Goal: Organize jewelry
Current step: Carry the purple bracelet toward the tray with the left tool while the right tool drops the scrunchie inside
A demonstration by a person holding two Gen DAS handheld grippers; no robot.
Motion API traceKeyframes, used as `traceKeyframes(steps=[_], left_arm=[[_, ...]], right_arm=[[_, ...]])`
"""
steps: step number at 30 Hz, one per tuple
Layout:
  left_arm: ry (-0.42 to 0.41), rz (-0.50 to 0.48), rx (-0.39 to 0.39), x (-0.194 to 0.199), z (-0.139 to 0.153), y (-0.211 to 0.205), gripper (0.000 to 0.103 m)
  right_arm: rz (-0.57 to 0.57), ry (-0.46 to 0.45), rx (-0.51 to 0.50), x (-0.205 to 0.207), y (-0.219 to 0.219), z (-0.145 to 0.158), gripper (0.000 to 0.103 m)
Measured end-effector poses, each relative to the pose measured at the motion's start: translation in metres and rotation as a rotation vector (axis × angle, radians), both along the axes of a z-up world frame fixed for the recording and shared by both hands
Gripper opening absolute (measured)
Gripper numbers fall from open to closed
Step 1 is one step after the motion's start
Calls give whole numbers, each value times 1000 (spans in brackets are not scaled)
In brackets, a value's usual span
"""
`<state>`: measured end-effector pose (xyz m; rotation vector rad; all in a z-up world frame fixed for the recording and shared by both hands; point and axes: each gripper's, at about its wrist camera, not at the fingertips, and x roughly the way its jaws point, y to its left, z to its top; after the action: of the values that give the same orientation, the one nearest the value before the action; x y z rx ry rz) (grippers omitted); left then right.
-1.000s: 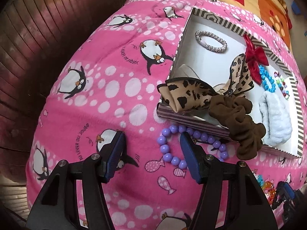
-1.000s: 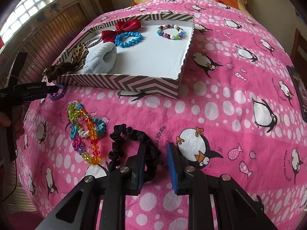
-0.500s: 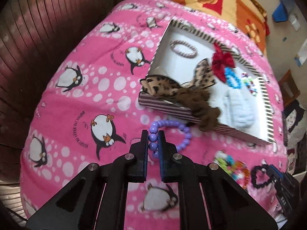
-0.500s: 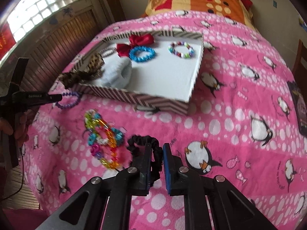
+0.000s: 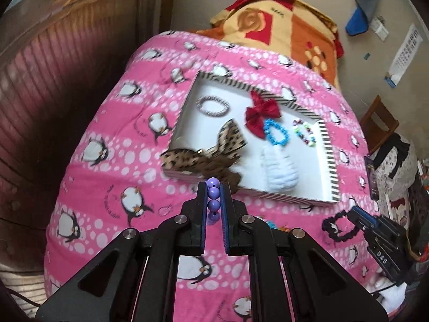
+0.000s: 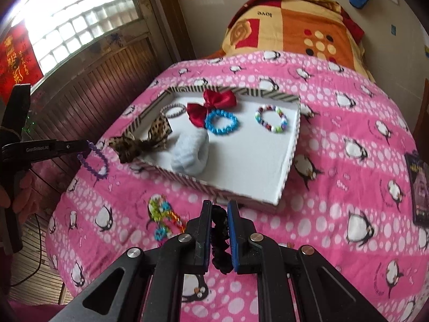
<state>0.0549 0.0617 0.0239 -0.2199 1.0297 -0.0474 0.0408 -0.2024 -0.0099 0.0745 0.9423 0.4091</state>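
Note:
My left gripper (image 5: 213, 187) is shut on a purple bead bracelet (image 5: 213, 196), held above the pink penguin blanket; in the right wrist view the purple bracelet (image 6: 99, 161) hangs from the left gripper (image 6: 87, 143). A black scrunchie (image 6: 219, 241) is pinched in my right gripper (image 6: 219, 205), lifted just off the blanket near the front edge of the striped box (image 6: 292, 145). In that box lie a red bow (image 6: 211, 104), a blue bead bracelet (image 6: 221, 122), a multicoloured bracelet (image 6: 270, 119), a white scrunchie (image 6: 191, 153), a leopard bow (image 6: 139, 142) and a silver bracelet (image 6: 173, 108).
A heap of bright plastic bracelets (image 6: 163, 217) lies on the blanket (image 6: 348, 123) left of my right gripper. An orange and yellow pillow (image 6: 295, 24) sits at the far end. A wooden wall panel (image 6: 88, 80) runs along the left. A dark booklet (image 6: 419, 187) lies at the right edge.
Both grippers closed, the left on the purple bracelet and the right on the black scrunchie. Both then rose from the blanket with their items.

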Motion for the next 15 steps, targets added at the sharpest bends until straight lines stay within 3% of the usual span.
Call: traceKeyframes(steps=[8,15], left_arm=[[-33,-85,44,26,12,-37,8],[-24,-146,79,59,3,-65,8]], right_arm=[[-32,-25,9,26,-4,15,11],[-77,8,37,55,-9,6,11]])
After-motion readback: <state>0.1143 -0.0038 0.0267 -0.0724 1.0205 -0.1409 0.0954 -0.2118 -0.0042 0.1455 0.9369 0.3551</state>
